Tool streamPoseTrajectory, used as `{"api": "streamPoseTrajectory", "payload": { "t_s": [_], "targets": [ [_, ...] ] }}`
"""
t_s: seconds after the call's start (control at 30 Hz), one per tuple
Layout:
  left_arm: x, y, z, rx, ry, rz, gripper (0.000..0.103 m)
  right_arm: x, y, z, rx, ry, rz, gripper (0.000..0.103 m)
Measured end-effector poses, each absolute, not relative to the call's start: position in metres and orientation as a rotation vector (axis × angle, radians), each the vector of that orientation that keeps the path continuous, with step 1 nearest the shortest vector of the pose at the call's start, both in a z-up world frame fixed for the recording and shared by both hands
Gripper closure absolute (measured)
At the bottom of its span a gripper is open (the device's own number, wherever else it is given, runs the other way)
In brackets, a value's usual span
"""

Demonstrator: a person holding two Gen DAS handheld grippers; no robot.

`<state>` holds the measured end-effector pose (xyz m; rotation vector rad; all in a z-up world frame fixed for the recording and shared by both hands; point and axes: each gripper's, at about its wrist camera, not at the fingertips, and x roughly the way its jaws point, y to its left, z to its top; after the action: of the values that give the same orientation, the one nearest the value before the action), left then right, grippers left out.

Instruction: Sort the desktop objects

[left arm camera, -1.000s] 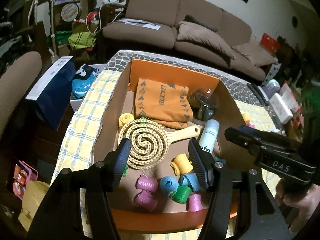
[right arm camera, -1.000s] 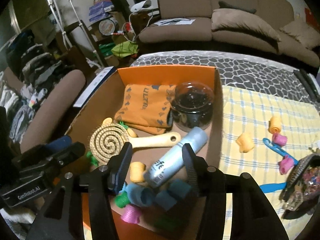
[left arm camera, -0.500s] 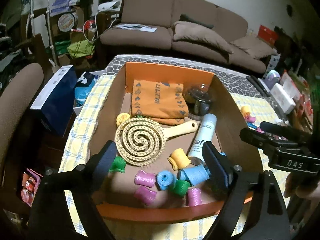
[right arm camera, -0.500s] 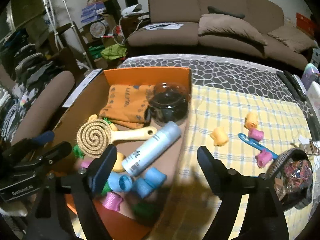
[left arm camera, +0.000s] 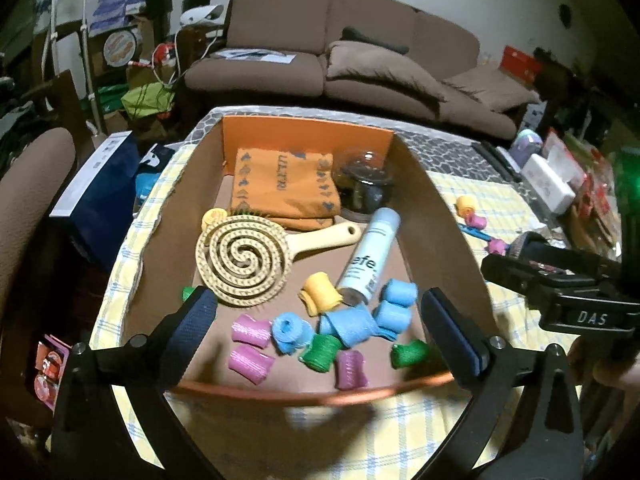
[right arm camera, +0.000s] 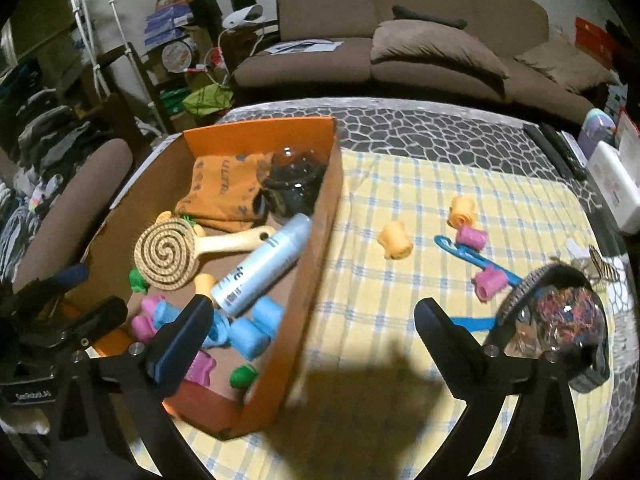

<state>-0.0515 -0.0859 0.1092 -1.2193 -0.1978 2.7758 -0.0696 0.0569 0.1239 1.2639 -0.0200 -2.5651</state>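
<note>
The orange cardboard box sits on the left part of a yellow checked cloth spread over the counter, its right wall standing as an edge between the packed inside and the open cloth to the right. Inside, hair rollers in blue, pink, green and yellow crowd the near end, leaving little bare floor. A round spiral hairbrush lies flat with its handle running toward the right wall. Beside it a white spray bottle marked "efe." lies on its side, long axis running from the near rollers up toward the far wall. At the far end a folded orange cloth reads "ULTRI", next to a clear-domed dark container. On the open cloth, well apart from the box, lie two orange rollers, two pink ones and a blue comb; a dark round container of coloured bits sits at the right edge. Much bare cloth lies between box wall and these pieces. The left gripper hovers above the near end of the box, its fingers opening wide with nothing pressed between them. The right gripper straddles the box's right wall, its fingers also opening and gripping nothing; its body reads "DAS" in the left view.
</note>
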Motion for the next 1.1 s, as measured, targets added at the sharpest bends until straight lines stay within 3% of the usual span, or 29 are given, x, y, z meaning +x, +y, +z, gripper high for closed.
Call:
{"api": "streamPoseTrajectory", "payload": {
  "t_s": [1.1],
  "targets": [
    [0.026,-0.034,0.074,-1.173,-0.115,2.819,0.0,0.013,0.143,0.082,1.346,-0.059,-2.776,0.001]
  ]
}}
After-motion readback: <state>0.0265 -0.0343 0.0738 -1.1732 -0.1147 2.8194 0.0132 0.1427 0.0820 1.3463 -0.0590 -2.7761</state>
